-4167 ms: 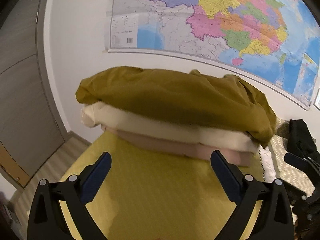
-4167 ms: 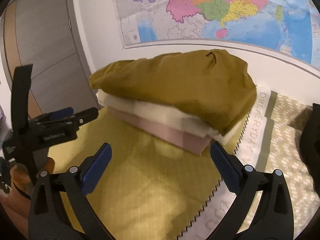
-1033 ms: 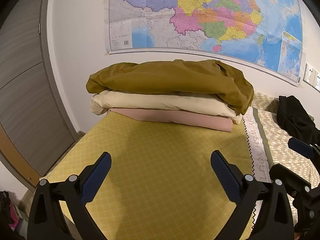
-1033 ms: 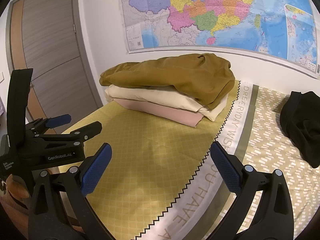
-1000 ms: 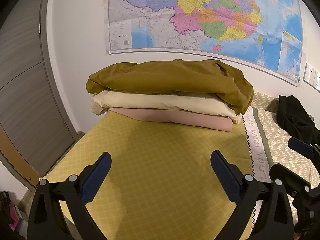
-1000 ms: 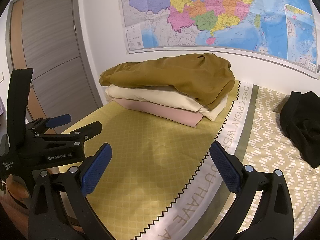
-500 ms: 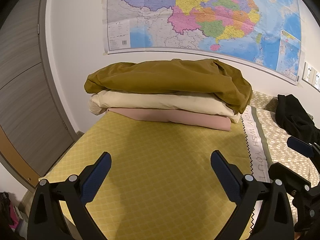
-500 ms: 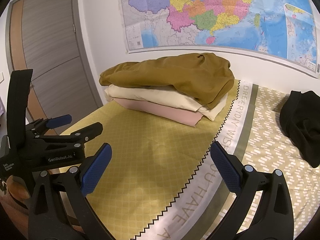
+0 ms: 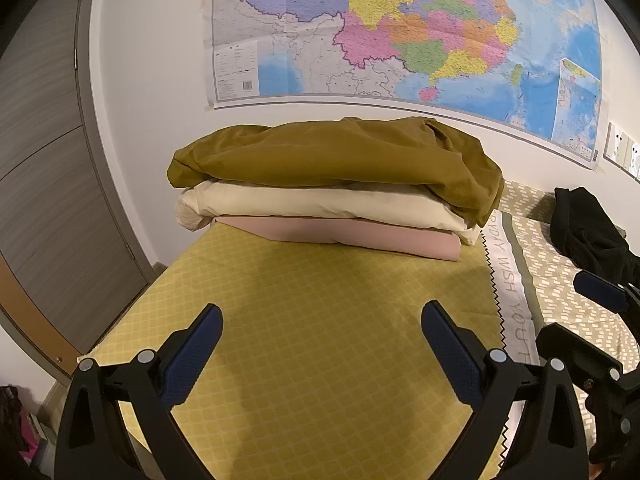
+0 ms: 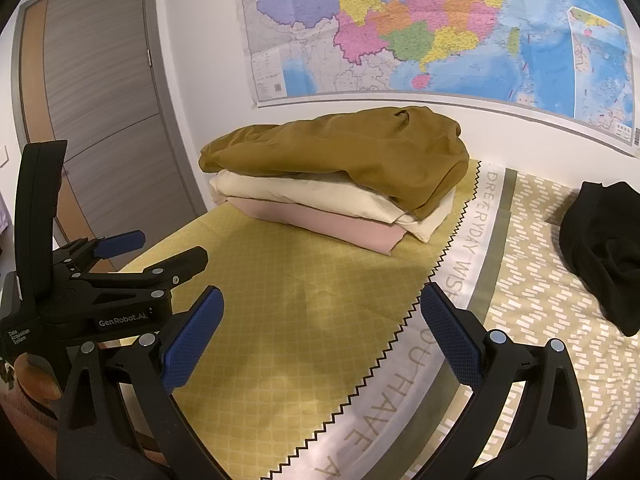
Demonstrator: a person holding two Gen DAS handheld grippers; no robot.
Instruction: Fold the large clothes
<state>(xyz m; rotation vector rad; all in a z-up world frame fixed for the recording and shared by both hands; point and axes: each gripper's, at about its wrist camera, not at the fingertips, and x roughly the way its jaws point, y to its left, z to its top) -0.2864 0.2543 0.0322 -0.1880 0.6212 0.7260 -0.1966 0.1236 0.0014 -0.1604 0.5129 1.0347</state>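
Note:
Three folded clothes lie stacked at the far end of the bed: an olive-brown garment (image 9: 336,160) (image 10: 340,156) on top, a cream one (image 9: 320,206) (image 10: 316,196) under it, a pink one (image 9: 360,238) (image 10: 324,224) at the bottom. A crumpled black garment (image 9: 588,232) (image 10: 604,244) lies unfolded at the right. My left gripper (image 9: 322,336) hangs open over the yellow sheet, well short of the stack. My right gripper (image 10: 320,320) is open too, with nothing between its blue pads. The left gripper (image 10: 132,252) also shows at the left of the right wrist view.
The bed carries a yellow diamond-pattern sheet (image 9: 320,320) (image 10: 280,300) with a white lettered band (image 10: 452,280) and a dashed-pattern part (image 10: 540,280) to the right. A map (image 9: 400,32) hangs on the wall behind. A grey door (image 10: 100,120) stands at the left.
Over four seconds both grippers have drawn back from the stack, which now looks smaller and farther away. In the last half second the views barely shifted.

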